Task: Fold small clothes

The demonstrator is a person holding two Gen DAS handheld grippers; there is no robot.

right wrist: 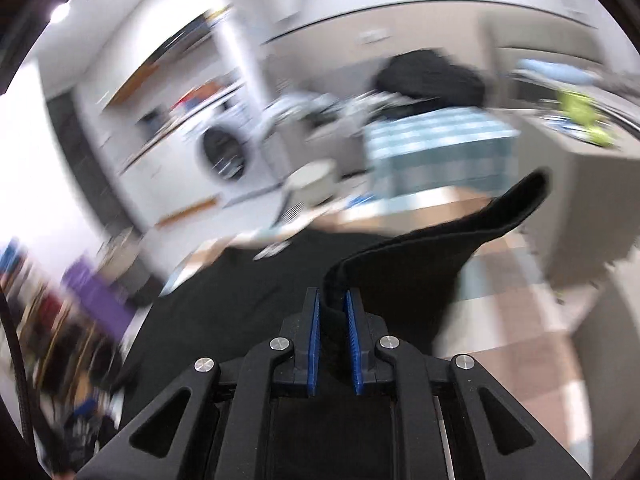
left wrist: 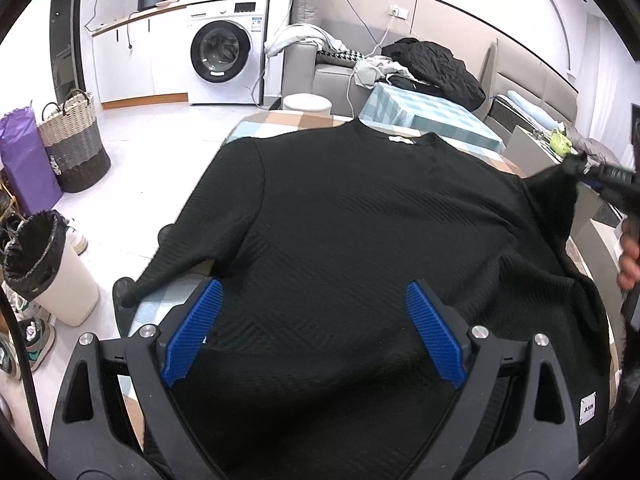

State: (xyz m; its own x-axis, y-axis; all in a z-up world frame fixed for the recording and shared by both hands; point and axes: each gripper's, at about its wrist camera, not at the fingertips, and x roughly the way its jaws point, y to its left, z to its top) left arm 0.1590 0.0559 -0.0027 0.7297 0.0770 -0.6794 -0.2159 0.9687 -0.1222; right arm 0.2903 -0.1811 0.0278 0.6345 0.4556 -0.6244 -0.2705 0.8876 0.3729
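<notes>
**Right sleeve lifted for the inward fold; left gripper waiting above the hem**

The black long-sleeved sweater of ribbed, chevron-textured knit (left wrist: 360, 216) lies flat and face up on the table with the pastel checked cloth (left wrist: 276, 122), neck label away from me; my right gripper (right wrist: 333, 300) is clamped on a fold of the right sleeve (right wrist: 460, 240), which stands up out of the blue pads with its cuff in the air; my left gripper (left wrist: 314, 304) hangs spread wide above the lower body of the sweater, gripping nothing.

To do this step well, I judge that the sleeve should travel across the chest in a low arc and land straight, the shoulder seam serving as hinge; the blur in the right wrist view suggests speed, so I should slow before release; the left gripper may press the body so that it does not drag.

Edges: the left sleeve (left wrist: 180, 264) droops over the near-left table edge; the sweater's right side lies near the right edge. Open room: floor lies to the left, with a white bin lined in black (left wrist: 48, 268) and a woven two-tone basket (left wrist: 74, 140) well apart from the table.
</notes>
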